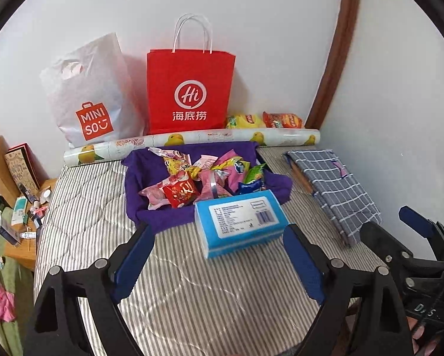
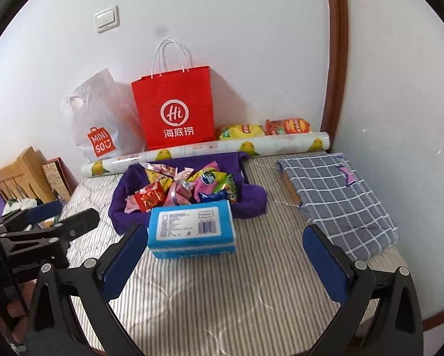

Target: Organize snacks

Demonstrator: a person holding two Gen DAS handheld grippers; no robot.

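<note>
A heap of small snack packets [image 1: 207, 178] [image 2: 186, 187] lies on a purple cloth [image 1: 162, 216] [image 2: 251, 201] on the striped mattress. A blue tissue pack [image 1: 239, 219] [image 2: 192, 225] rests against the near side of the cloth. A yellow chip bag [image 1: 245, 121] [image 2: 241, 132] and a red chip bag [image 1: 282, 120] [image 2: 287, 126] lie by the back wall. My left gripper [image 1: 218, 228] [image 2: 73, 210] hovers open just short of the tissue pack, holding nothing. My right gripper [image 2: 225, 229] [image 1: 386, 219] is beside it to the right, open wide and also empty.
A red paper bag [image 1: 189, 95] and a white plastic bag [image 1: 91, 98] lean on the back wall behind a patterned paper roll [image 1: 192, 142]. A folded checked cloth [image 2: 337, 198] lies at the right by the wall. A cluttered wooden nightstand [image 1: 29, 216] stands left of the bed.
</note>
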